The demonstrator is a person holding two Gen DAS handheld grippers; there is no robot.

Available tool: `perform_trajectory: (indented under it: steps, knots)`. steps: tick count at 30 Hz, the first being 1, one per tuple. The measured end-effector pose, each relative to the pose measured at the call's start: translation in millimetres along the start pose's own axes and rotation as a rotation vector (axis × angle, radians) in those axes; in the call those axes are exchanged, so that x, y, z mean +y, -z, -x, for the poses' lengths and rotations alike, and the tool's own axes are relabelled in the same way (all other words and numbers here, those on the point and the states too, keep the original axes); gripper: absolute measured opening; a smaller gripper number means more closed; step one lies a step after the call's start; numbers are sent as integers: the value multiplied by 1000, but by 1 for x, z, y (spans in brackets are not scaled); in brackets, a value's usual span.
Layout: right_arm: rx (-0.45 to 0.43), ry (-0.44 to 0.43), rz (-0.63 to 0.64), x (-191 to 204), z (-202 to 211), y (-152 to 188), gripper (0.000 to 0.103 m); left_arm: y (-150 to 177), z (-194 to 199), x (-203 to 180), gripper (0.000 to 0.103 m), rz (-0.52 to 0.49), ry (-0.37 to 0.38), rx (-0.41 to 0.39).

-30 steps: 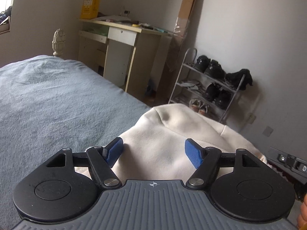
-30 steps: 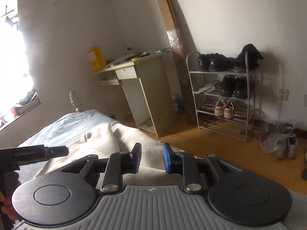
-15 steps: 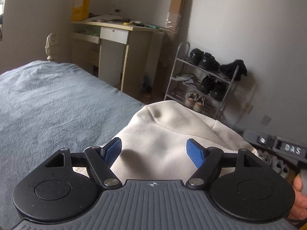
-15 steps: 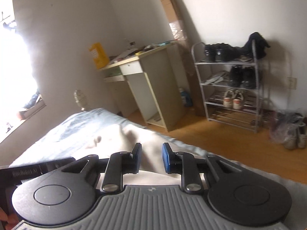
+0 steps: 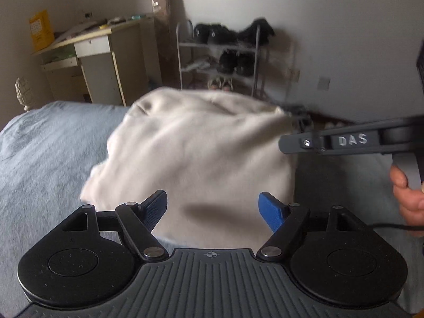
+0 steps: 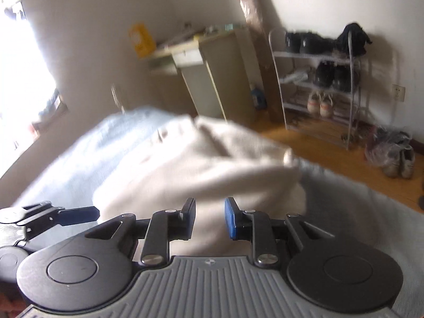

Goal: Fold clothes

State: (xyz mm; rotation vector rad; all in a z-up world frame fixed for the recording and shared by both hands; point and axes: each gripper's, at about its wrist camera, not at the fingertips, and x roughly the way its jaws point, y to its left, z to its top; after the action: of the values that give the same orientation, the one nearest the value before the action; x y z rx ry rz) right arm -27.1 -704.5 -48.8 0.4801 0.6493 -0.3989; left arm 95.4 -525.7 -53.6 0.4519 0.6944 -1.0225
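Observation:
A cream sweatshirt (image 5: pixel 196 153) lies bunched on the grey-blue bed cover (image 5: pixel 47 145), blurred by motion in both views. My left gripper (image 5: pixel 213 206) hovers over its near edge, jaws wide open, with the cloth below the blue pads and not pinched. My right gripper (image 6: pixel 209 217) hangs above the same sweatshirt (image 6: pixel 185 169), its jaws a narrow gap apart with nothing gripped. The right gripper's grey body (image 5: pixel 349 140) and the hand (image 5: pixel 408 198) holding it show at the right of the left wrist view. One left finger (image 6: pixel 76 216) shows at the left of the right wrist view.
The bed ends just past the sweatshirt, with wooden floor (image 6: pixel 331 156) beyond. A desk (image 5: pixel 106 53) with a yellow box (image 5: pixel 41 30) stands against the far wall. Beside it is a metal shoe rack (image 6: pixel 323 79), with more shoes (image 6: pixel 397 159) on the floor. A bright window (image 6: pixel 23 74) is at left.
Both cameras have swung and pulled back, so the whole sweatshirt shows. The right gripper and its hand have come further into the left wrist view. Both pairs of jaws look much the same.

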Motion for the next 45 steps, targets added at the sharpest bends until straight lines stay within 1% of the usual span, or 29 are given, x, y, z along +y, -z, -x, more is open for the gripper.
perform_trajectory:
  steps: [1,2,4,6,8,9,10,12,13,14,15,18,19,20,22,24,25,26,28,31,33,36,38,43,45]
  knots:
    - [50,29,18,3,-14,6,26,5,-2,-3,77,23,-13,5]
    - [64,52,28,5,-19,10,26,9,2,-2,77,56,-12,5]
    - [33,79,27,10,-6,16,27,12,15,1,77,105,0,5]
    - [-7,60,31,13,24,25,27,18,43,5,77,97,16,-41]
    - [-33,62,40,17,56,39,27,27,75,7,78,54,-1,-74]
    - [-32,65,43,20,68,48,27,33,92,8,79,33,-13,-88]
    - [-31,68,45,23,81,57,28,41,112,9,83,18,-22,-101]
    - [-22,64,50,30,106,77,29,57,148,10,93,18,-28,-121]
    - [-23,59,47,35,120,88,33,65,165,10,100,23,-31,-133]
    - [-24,58,44,40,133,98,41,75,182,10,100,32,-34,-146]
    - [-28,62,49,47,145,108,45,84,198,9,102,43,-38,-155]
    - [-47,77,80,72,180,136,49,110,234,4,103,97,-52,-161]
    - [-51,81,91,81,189,143,56,118,240,2,103,116,-54,-157]
    - [-55,86,103,90,198,150,65,125,247,-1,103,135,-56,-152]
    - [-66,103,133,108,213,163,76,140,260,-5,103,173,-61,-143]
    - [-77,127,167,126,227,174,79,153,271,-10,103,199,-68,-135]
    - [-81,138,169,133,233,180,84,158,274,-13,103,196,-76,-131]
    - [-85,149,171,139,239,185,90,162,277,-15,103,193,-87,-125]
    - [-103,173,179,149,248,193,97,169,282,-19,103,197,-110,-116]
    - [-136,251,203,163,260,208,99,181,290,-17,103,272,-94,-116]
    - [-128,290,204,168,263,210,101,187,293,-16,103,313,-99,-100]
    - [-111,331,184,172,269,212,102,192,295,-16,103,338,-128,-90]
    - [-119,359,198,175,272,216,102,192,297,-15,103,346,-137,-89]
    - [-146,386,246,183,280,214,103,193,300,-14,103,385,-131,-77]
    - [-148,374,257,185,282,213,103,192,302,-15,103,389,-139,-74]
